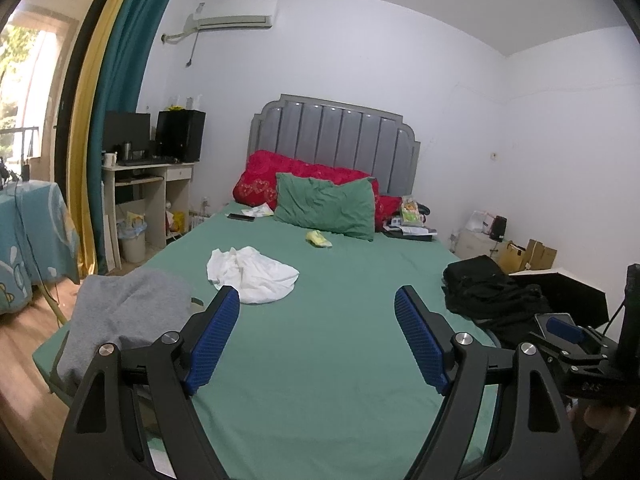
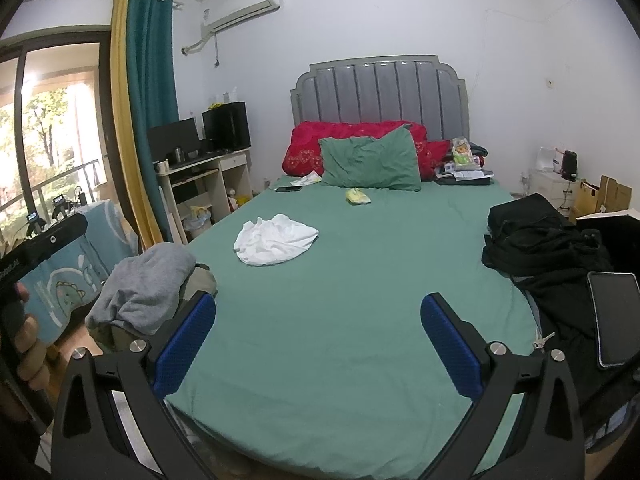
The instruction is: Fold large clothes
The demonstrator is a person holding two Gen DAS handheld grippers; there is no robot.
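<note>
A crumpled white garment (image 1: 252, 274) (image 2: 276, 240) lies on the green bed sheet (image 1: 340, 320) (image 2: 360, 280), left of centre. A grey garment (image 1: 128, 312) (image 2: 144, 288) is heaped on the bed's near left corner. A pile of black clothes (image 1: 492, 292) (image 2: 540, 240) sits at the right edge. My left gripper (image 1: 318, 300) is open and empty, above the foot of the bed. My right gripper (image 2: 318, 308) is open and empty too, also short of the clothes. The right gripper's fingers (image 1: 564, 326) show at the far right of the left wrist view.
A green pillow (image 1: 326, 206) and red pillows (image 1: 260, 176) lie at the grey headboard. A phone (image 1: 241, 217), papers and a small yellow item (image 1: 319, 239) lie on the bed. A tablet (image 2: 616, 316) rests on the black pile. A desk (image 1: 148, 184) stands left.
</note>
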